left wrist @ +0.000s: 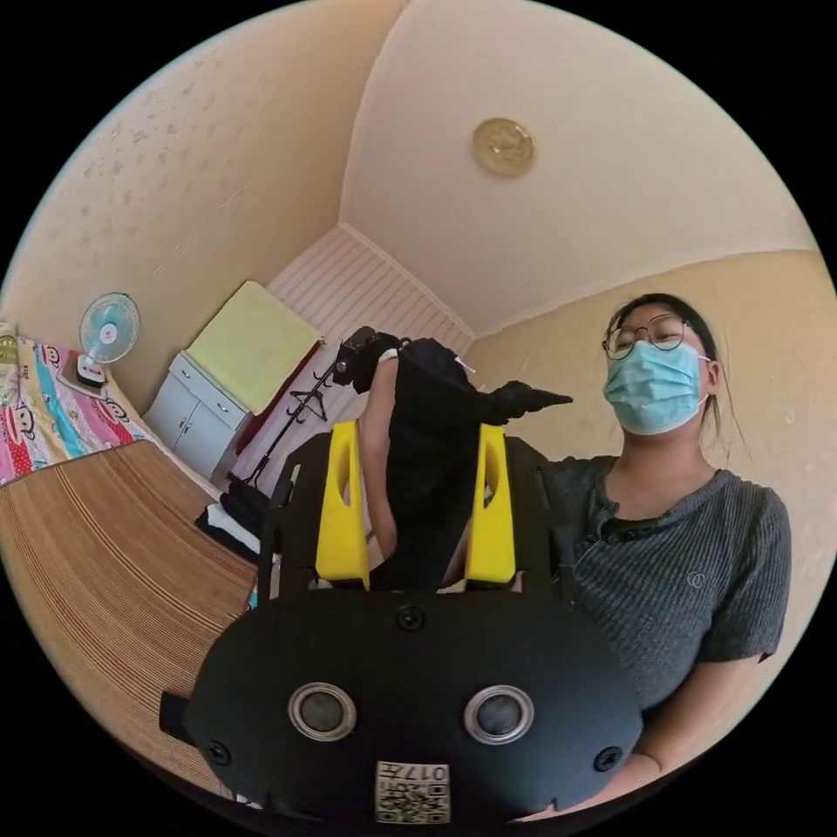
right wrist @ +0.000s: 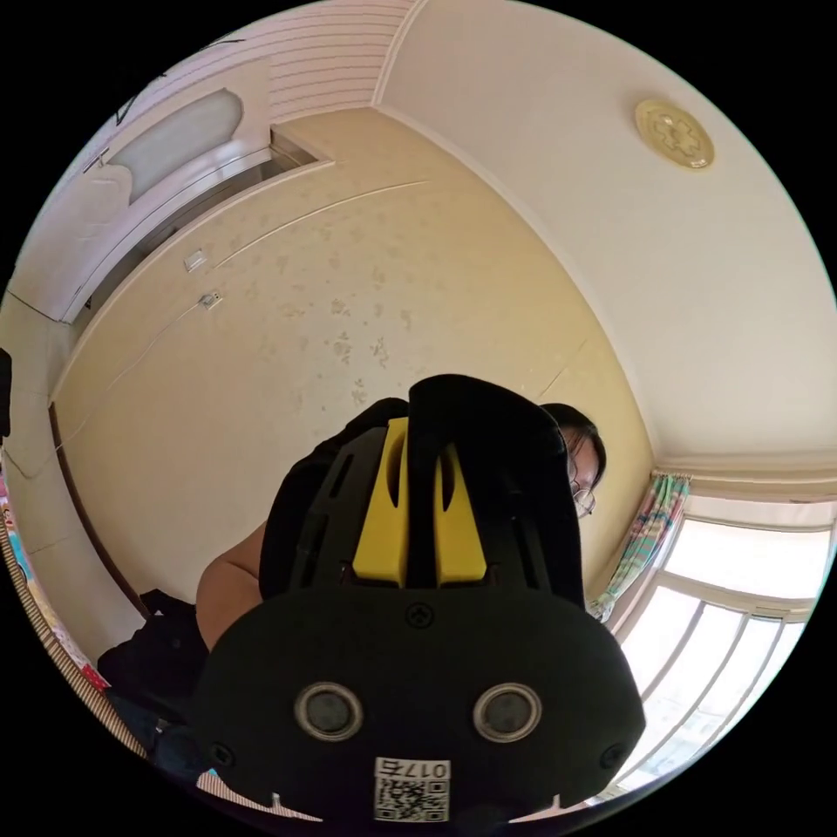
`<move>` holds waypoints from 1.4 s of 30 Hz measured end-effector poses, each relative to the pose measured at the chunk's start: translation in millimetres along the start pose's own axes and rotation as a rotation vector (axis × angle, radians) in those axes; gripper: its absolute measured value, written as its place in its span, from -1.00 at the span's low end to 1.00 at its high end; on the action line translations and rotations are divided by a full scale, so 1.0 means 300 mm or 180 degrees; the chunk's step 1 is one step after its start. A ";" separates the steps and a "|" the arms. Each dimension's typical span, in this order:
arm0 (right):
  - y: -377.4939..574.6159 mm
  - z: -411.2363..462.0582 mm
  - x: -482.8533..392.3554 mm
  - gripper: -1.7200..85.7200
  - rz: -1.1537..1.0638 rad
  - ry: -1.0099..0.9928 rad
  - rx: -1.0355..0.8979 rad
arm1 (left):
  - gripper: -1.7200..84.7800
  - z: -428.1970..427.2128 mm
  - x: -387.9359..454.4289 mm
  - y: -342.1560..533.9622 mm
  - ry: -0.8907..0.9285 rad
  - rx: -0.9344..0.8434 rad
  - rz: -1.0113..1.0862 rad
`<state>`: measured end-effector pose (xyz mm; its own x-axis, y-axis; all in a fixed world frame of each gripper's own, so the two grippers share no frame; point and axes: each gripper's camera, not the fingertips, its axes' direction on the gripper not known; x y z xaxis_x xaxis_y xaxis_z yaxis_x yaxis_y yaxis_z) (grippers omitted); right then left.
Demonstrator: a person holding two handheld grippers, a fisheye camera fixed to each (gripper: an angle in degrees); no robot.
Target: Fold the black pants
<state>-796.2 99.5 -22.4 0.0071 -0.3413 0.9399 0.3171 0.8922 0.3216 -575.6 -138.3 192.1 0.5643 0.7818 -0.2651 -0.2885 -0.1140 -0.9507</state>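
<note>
The black pants point(left wrist: 432, 453) hang in a bunch in the left gripper view, held up high by my right gripper point(left wrist: 364, 350) at the end of a person's arm. My left gripper point(left wrist: 417, 433) stands open below, its yellow jaws wide apart on either side of the hanging cloth; I cannot tell if they touch it. In the right gripper view, my right gripper point(right wrist: 423, 438) has its yellow jaws close together on a fold of the black pants point(right wrist: 497, 453), which drape over the jaw tips.
A person in a grey top point(left wrist: 671, 567) stands close behind the pants. A bed with a woven mat point(left wrist: 105, 540), a small fan point(left wrist: 106, 336), a white cabinet point(left wrist: 196, 410), a coat stand point(left wrist: 296, 410) and a dark clothes pile point(left wrist: 231, 514) lie to the left. A window point(right wrist: 741, 610) is at the right.
</note>
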 end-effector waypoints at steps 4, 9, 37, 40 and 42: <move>-0.055 0.055 -0.038 -0.95 -0.0167 0.0058 -0.0136 | -0.54 0.004 0.002 0.036 -0.0073 -0.0233 -0.0003; -0.013 0.073 0.001 -0.95 -0.0168 -0.0100 -0.0054 | -0.50 0.141 0.150 0.002 -0.0398 -0.0197 0.0464; 0.514 0.110 -0.246 -0.57 0.2630 0.4010 -0.1338 | -0.86 0.371 0.884 -0.174 -0.3113 0.0930 0.1999; 0.562 0.159 -0.307 -0.55 0.2347 0.4269 -0.1231 | -0.86 0.367 0.901 -0.178 -0.3084 0.1035 0.1943; 0.593 0.196 -0.297 -0.53 0.2336 0.4576 -0.1435 | -0.86 0.369 0.910 -0.179 -0.3091 0.1069 0.1932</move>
<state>-796.3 306.2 -42.2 0.9895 -0.1214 -0.0779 0.0799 0.9111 -0.4044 -491.8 149.3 188.7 -0.5134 0.8089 -0.2864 -0.5757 -0.5722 -0.5841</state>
